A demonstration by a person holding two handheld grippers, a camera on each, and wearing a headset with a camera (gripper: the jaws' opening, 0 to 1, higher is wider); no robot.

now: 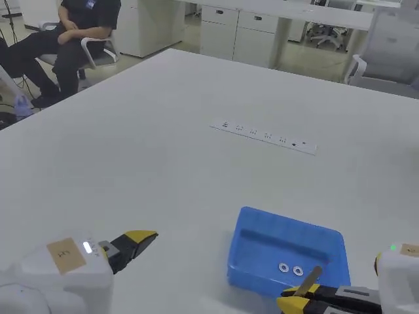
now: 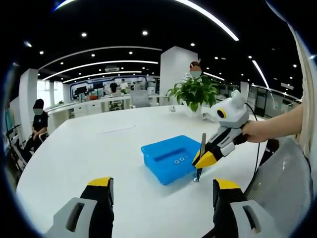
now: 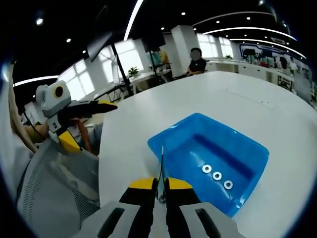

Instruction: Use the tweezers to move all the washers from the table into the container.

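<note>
Right gripper (image 3: 159, 184): jaws together, clamped on the tweezers (image 3: 162, 161). In the right gripper view the tweezers ran as a thin rod straight ahead from the jaws, long axis aimed at the near rim of the blue container (image 3: 171, 130). In the left gripper view they stood close to upright, lower end down by the table (image 2: 89, 148), just beside the container's near corner. Couldn't tell which end was the tip, or whether it carried a washer: too thin to resolve. The container lay directly forward of the right gripper, close. It held three washers (image 3: 217, 175) in a short row on the floor, apart from the walls; the head view resolved two. Left gripper (image 2: 163, 184): jaws wide apart, holding nothing, well off to the side of the container, so the right one was clearly nearer and the only one with the tool. I saw no loose washers on the table surface. My read: either the count was done or the remainder sat out of frame, so the next reach direction couldn't be fixed from here.
</note>
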